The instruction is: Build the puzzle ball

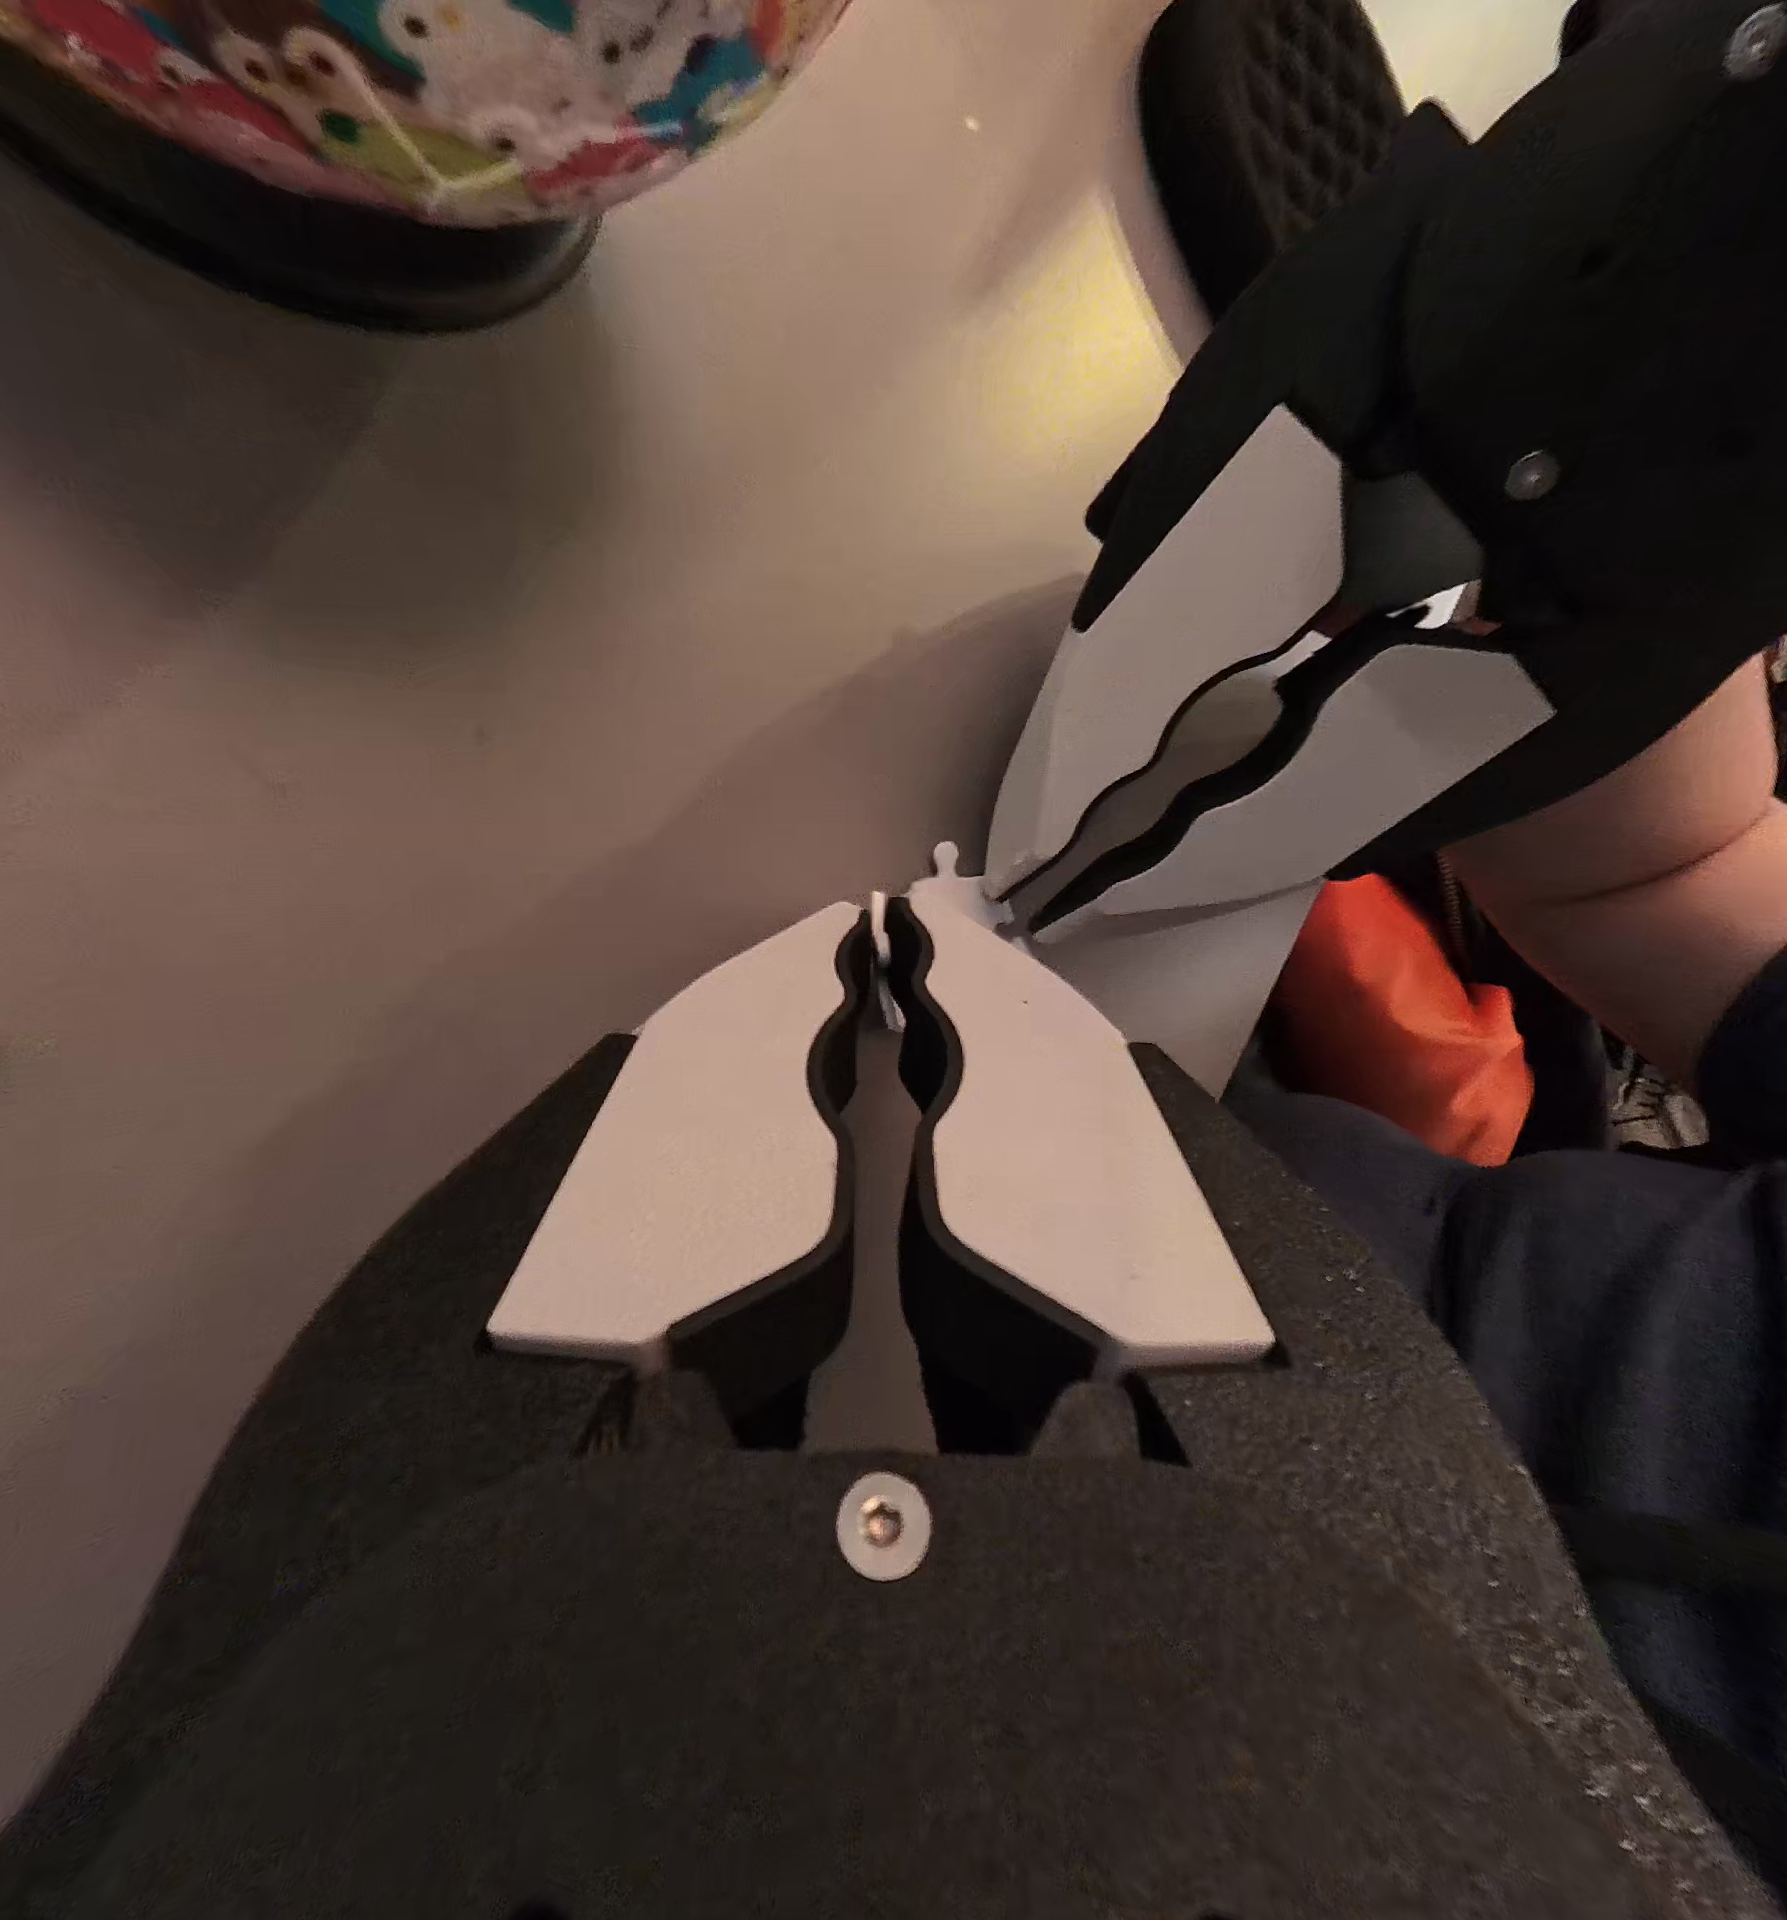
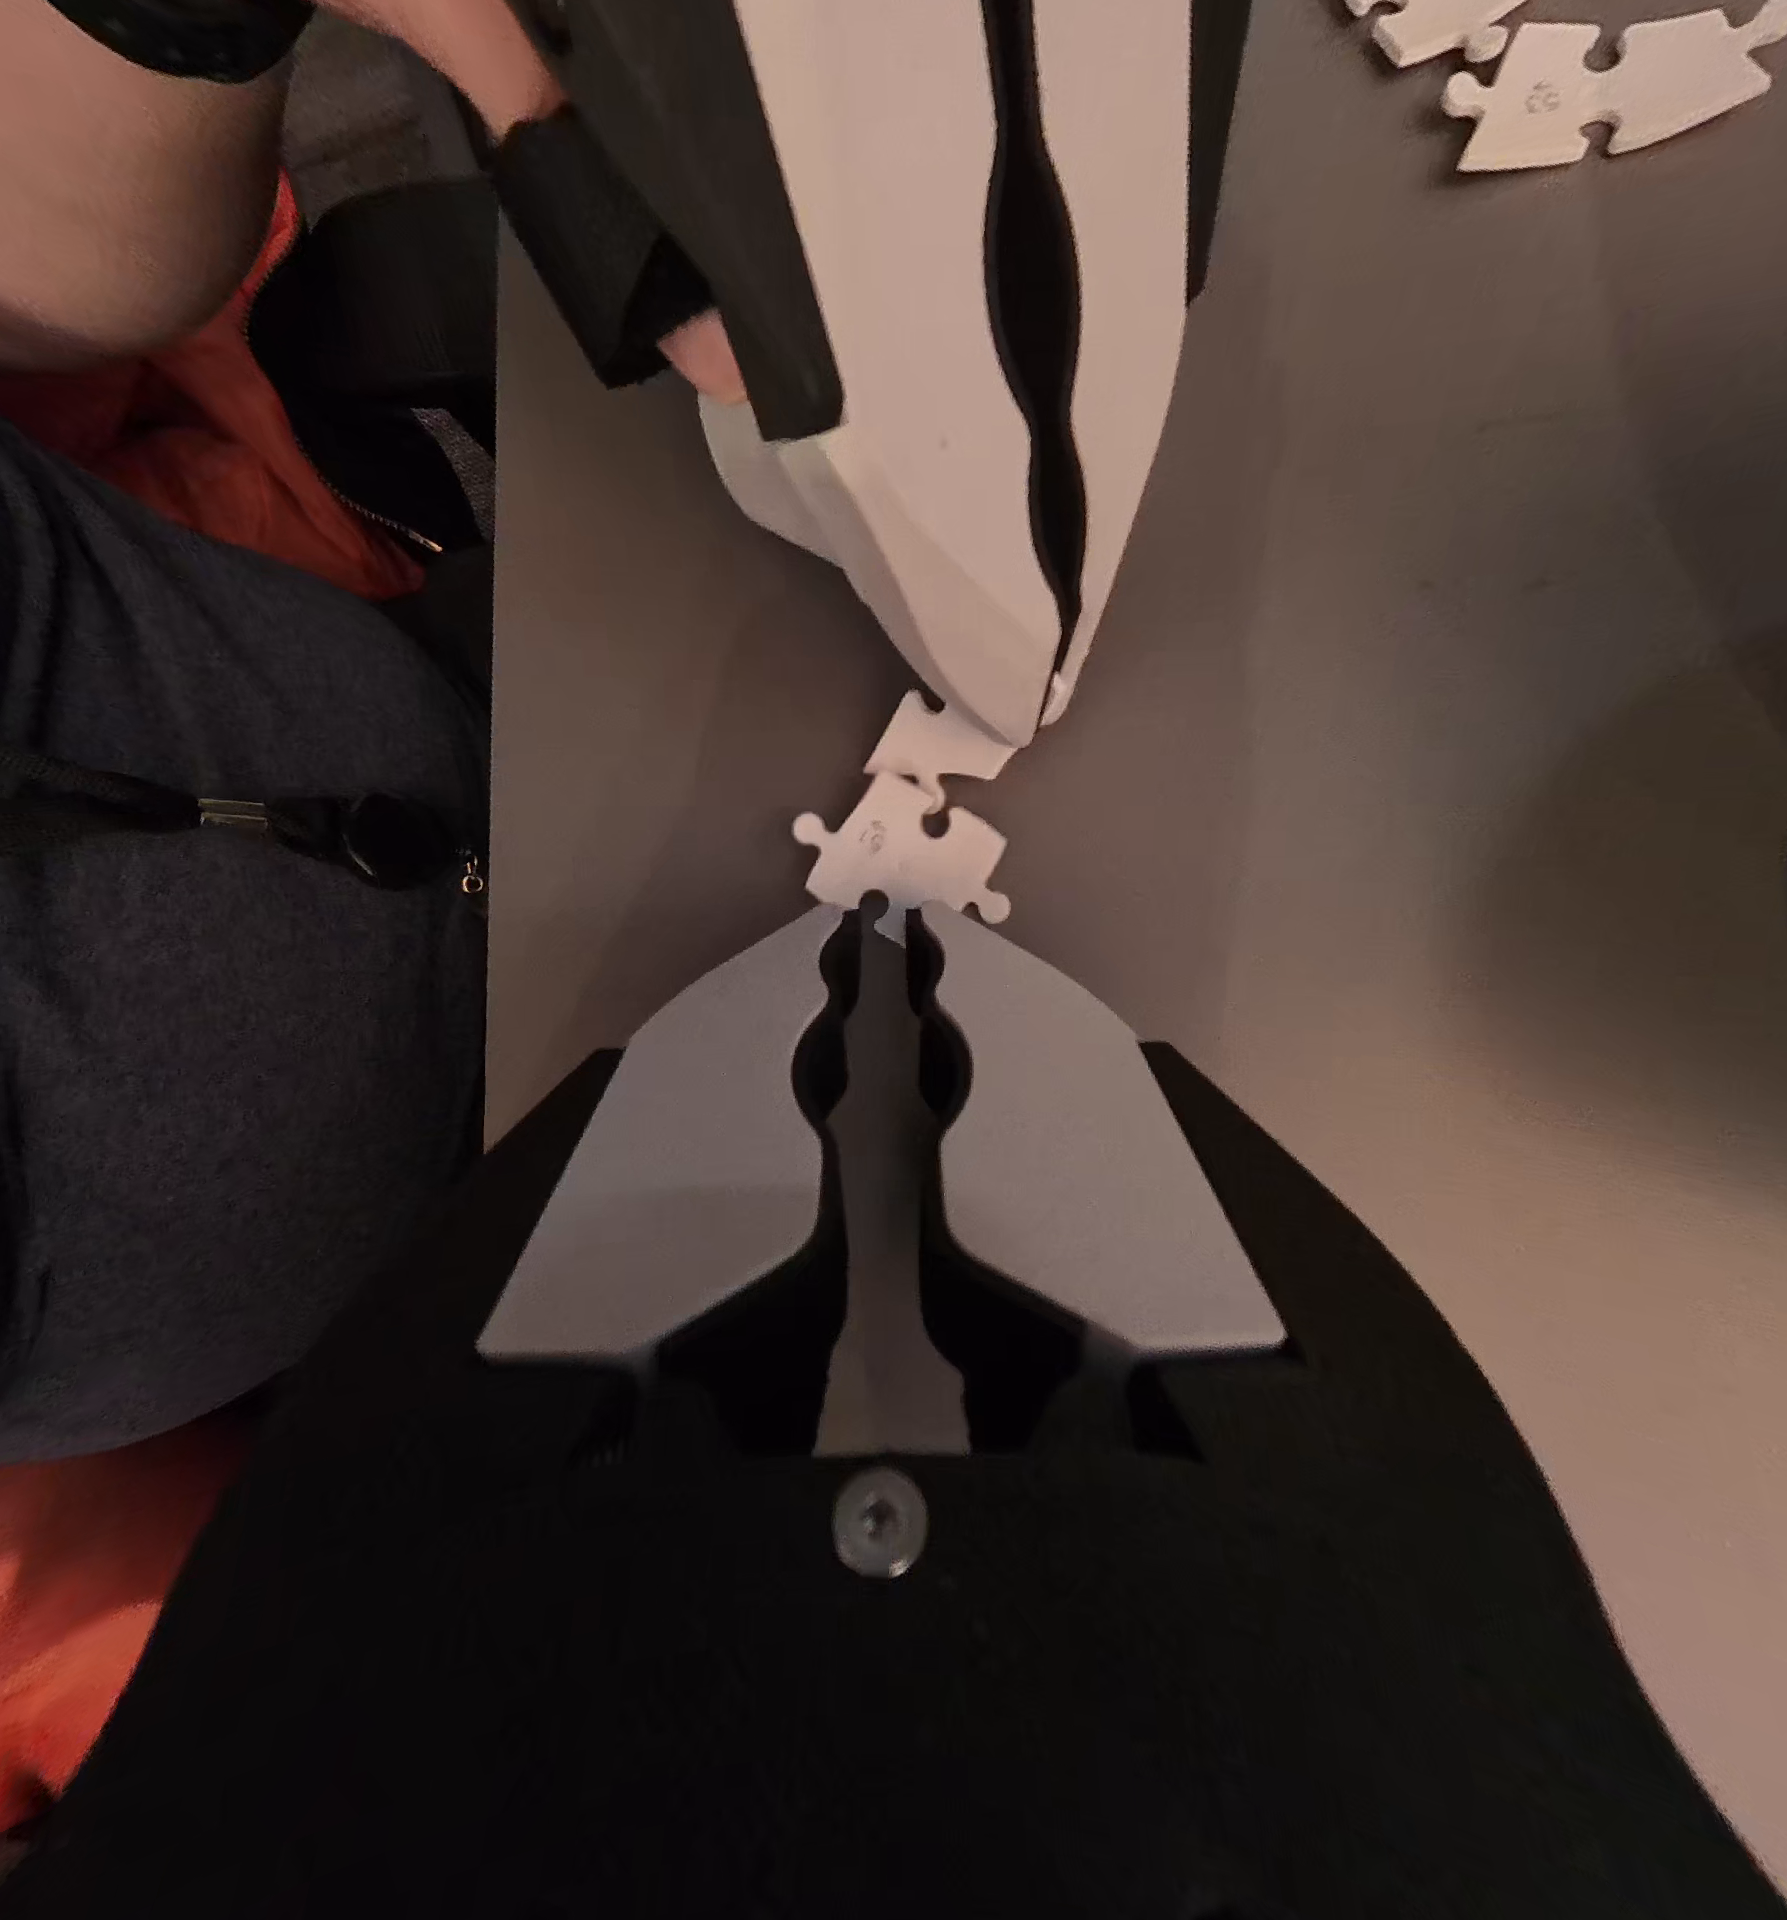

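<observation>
At centre frame the right claw [image 2: 894, 920] pinches a white puzzle piece [image 2: 904, 852] by its lower edge. Just above, the left claw [image 2: 1050, 696] grips a second white piece [image 2: 936, 743], the two pieces touching. Loose pieces [image 2: 1606, 88] lie on the grey desk [image 2: 1388, 623] at upper right. The partly built colourful ball [image 1: 401, 94] sits at the left view's upper left.
</observation>
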The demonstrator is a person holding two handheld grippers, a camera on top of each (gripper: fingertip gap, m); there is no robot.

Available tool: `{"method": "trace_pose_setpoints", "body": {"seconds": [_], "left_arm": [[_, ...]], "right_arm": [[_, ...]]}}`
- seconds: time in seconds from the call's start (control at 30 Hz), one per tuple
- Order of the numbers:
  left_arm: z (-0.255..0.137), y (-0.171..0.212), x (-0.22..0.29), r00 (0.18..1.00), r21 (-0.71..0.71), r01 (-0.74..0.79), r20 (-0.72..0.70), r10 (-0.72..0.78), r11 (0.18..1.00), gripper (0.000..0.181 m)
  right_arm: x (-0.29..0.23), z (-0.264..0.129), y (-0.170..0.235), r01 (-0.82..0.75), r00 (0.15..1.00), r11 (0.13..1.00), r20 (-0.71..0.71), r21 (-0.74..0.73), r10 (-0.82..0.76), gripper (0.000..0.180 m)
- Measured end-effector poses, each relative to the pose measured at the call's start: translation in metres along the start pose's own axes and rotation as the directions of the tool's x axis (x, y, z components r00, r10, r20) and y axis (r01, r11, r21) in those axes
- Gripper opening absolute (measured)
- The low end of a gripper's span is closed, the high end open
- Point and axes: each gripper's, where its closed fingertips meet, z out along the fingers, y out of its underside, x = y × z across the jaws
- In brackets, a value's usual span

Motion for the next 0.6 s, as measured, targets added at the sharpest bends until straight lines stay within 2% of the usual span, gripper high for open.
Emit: {"method": "trace_pose_setpoints", "body": {"seconds": [0.3,0.43,0.6], "left_arm": [[0.0034,0.0010,0.0035,1.000,-0.090,-0.024,-0.012,0.023,0.996,0.002],[0.0053,-0.0007,0.0028,1.000,-0.093,-0.017,-0.010,0.017,0.996,0.002],[0.0049,0.0013,0.0038,1.000,-0.085,0.009,-0.003,-0.009,0.996,0.002]], "right_arm": [[0.0063,-0.0015,-0.0008,0.068,0.996,0.998,-0.063,-0.015,-0.069,0.013],[0.0029,0.0013,-0.0028,0.033,0.999,0.999,-0.028,0.004,-0.033,0.010],[0.0049,0.0016,-0.0037,0.025,0.997,1.000,-0.073,0.018,-0.024,0.008]]}}
